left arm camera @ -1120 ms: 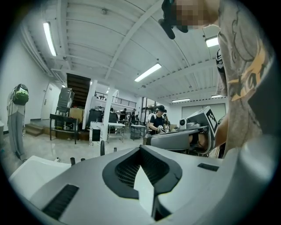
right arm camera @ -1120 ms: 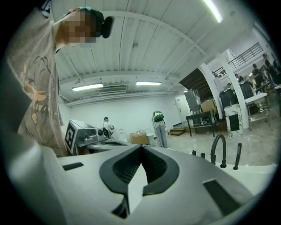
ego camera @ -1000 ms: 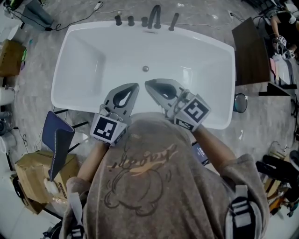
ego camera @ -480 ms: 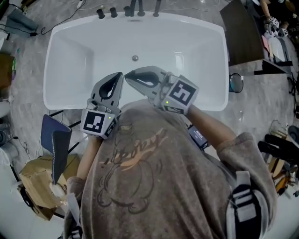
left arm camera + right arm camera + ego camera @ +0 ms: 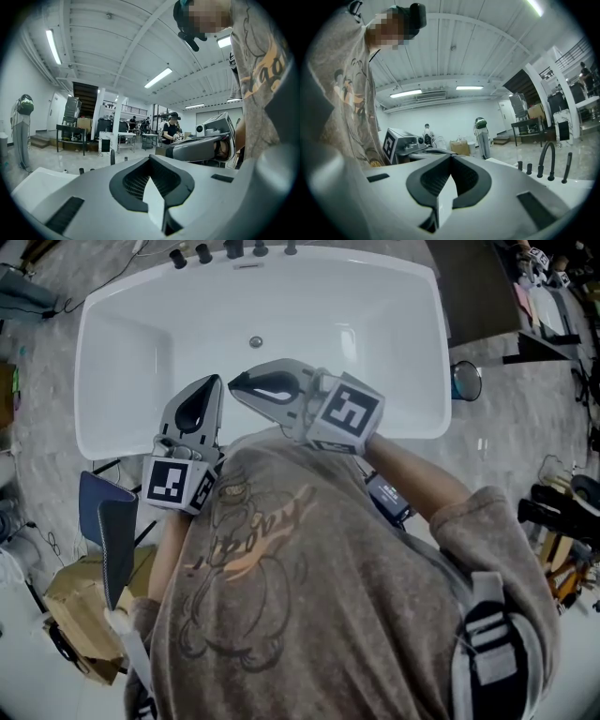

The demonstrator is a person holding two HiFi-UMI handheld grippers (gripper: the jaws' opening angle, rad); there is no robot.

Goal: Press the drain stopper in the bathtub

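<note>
The white bathtub (image 5: 112, 315) fills the top of the head view, and the small round metal drain stopper (image 5: 255, 341) sits on its floor near the far end. Both grippers hover over the tub's near side, well short of the stopper. My left gripper (image 5: 216, 380) points up the frame with its jaws shut and nothing in them. My right gripper (image 5: 233, 383) points left, also shut and empty, its tip close to the left one's. Each gripper view looks out level over the room: left gripper (image 5: 150, 157), right gripper (image 5: 451, 156), jaws together.
The faucet and knobs (image 5: 231, 249) stand at the tub's far rim, the faucet (image 5: 547, 160) also showing in the right gripper view. A dark cabinet (image 5: 473, 287) stands right of the tub. A blue seat (image 5: 108, 521) and a cardboard box (image 5: 70, 601) are at the left.
The tub and stopper have slid up and left in the head view. Both grippers stay shut, and the right one has swung left until its tip nears the left one's.
</note>
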